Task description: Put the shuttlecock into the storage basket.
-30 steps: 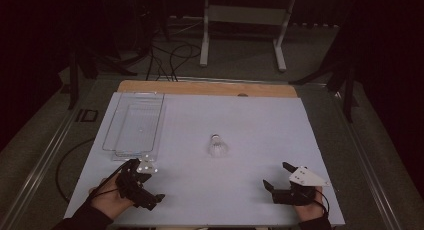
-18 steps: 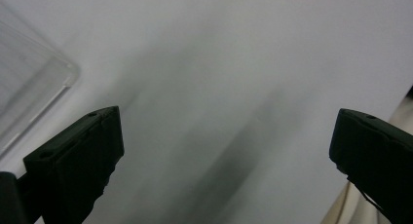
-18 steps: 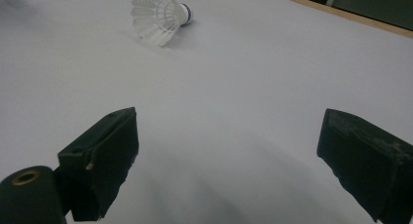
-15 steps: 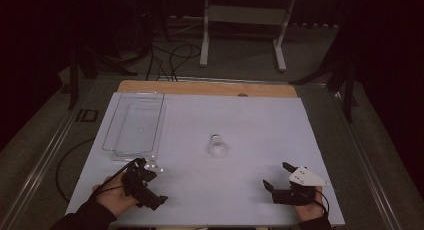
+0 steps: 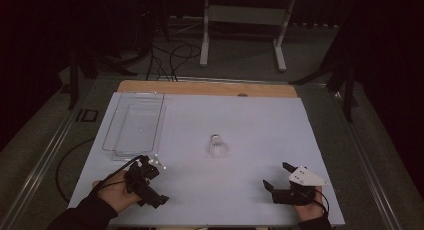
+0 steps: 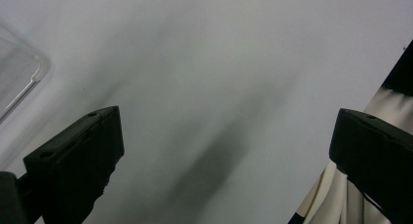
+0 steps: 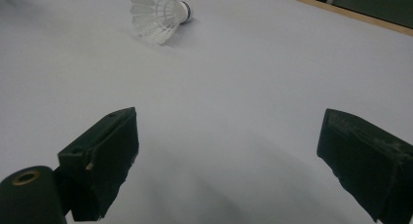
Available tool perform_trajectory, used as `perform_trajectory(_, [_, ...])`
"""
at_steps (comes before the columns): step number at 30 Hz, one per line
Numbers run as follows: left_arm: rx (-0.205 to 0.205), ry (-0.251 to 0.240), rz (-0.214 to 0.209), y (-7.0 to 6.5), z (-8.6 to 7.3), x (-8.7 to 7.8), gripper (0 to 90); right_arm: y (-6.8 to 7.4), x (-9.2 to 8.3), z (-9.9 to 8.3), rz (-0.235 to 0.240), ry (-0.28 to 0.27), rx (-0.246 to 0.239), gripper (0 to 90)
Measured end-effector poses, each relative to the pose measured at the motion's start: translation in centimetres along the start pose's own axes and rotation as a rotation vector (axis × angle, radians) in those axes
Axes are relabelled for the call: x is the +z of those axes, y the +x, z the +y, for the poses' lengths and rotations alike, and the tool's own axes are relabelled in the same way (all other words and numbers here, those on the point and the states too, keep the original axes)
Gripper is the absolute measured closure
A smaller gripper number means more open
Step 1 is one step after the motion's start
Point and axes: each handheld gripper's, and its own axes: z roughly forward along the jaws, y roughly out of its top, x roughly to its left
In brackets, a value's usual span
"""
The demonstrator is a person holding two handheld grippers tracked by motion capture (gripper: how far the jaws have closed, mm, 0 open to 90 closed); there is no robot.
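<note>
Resting low on the table, left gripper, right gripper, jaws apart.

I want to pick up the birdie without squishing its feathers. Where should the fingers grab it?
Probably at the small cork tip. The shuttlecock lies on its side on the white table, with the feather skirt wide and thin and the cork end narrow and firm. In the right gripper view the cork points away to the right, so the open right gripper should come from above with one finger on each side of it.
</note>
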Motion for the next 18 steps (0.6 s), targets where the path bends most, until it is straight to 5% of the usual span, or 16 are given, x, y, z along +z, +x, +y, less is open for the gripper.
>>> perform_trajectory(18, [0.011, 0.045, -0.094, 0.2, 2.4, -0.1, 0.0, 0.0, -0.1, 0.0, -0.001, -0.006, -0.006, 8.0])
